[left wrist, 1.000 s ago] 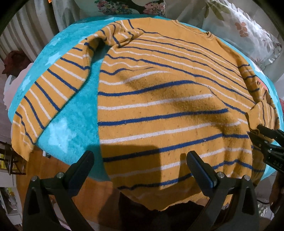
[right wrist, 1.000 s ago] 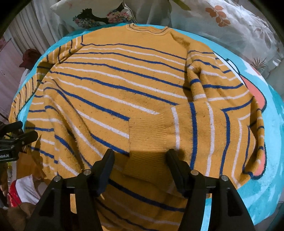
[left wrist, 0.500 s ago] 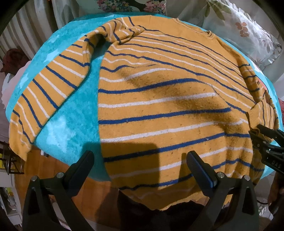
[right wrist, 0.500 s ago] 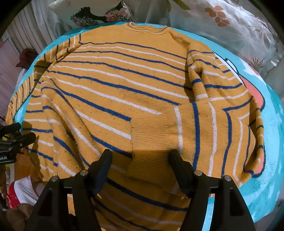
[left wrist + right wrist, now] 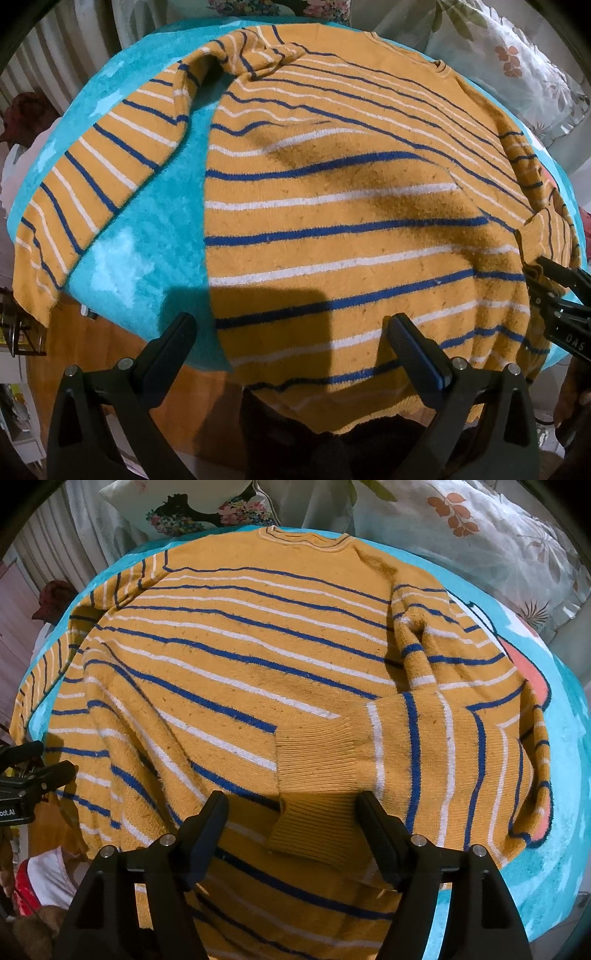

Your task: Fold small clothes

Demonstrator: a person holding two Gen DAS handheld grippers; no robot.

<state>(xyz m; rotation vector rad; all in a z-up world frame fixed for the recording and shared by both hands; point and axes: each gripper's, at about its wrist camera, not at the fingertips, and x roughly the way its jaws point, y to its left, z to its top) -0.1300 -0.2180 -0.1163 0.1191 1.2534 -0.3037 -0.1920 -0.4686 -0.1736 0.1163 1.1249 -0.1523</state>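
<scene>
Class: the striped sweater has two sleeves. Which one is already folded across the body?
The right-hand sleeve, its ribbed cuff lying on the sweater's front; the other sleeve stretches outward over the turquoise blanket.

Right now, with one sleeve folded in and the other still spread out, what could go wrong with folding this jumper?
The folded sleeve lies loose as the right gripper opens, its cuff between the jaws; lifting away could snag it. The other sleeve hangs over the blanket edge and may slide off. The sweater hem also overhangs near the left gripper, whose jaws are closing on nothing, so weight could pull it askew.
</scene>
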